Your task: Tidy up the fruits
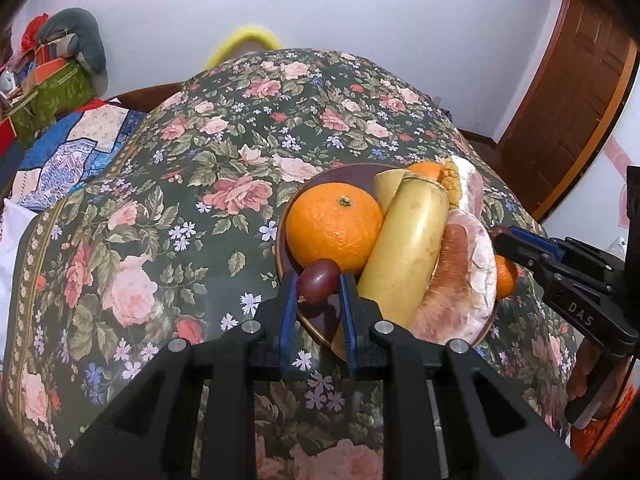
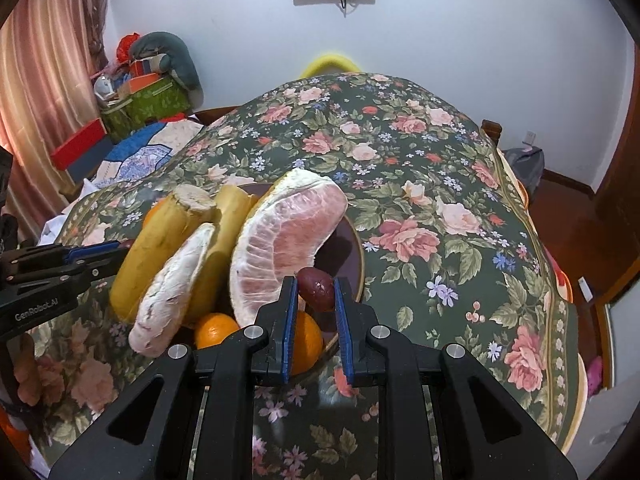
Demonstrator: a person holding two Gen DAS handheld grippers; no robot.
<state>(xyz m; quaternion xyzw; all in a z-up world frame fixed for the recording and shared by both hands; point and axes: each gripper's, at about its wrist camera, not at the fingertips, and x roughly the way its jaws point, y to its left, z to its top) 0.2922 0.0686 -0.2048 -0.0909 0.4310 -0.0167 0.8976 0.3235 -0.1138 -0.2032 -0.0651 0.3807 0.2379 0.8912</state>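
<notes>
My left gripper [image 1: 318, 286] and right gripper [image 2: 316, 288] each pinch grape; lower gently onto plate [image 1: 320, 178], release beside orange [image 1: 334, 226].

The left wrist camera sat low and close behind its own two fingers, looking forward and slightly down across the flowered tablecloth [image 1: 168, 208] toward the white back wall, with the fruit plate [image 1: 320, 178] just ahead and to its right. The right wrist camera looked the same way from the plate's [image 2: 354, 240] other side, equally near. Both views shared the plate, the tablecloth [image 2: 440, 184] and the back wall.
</notes>
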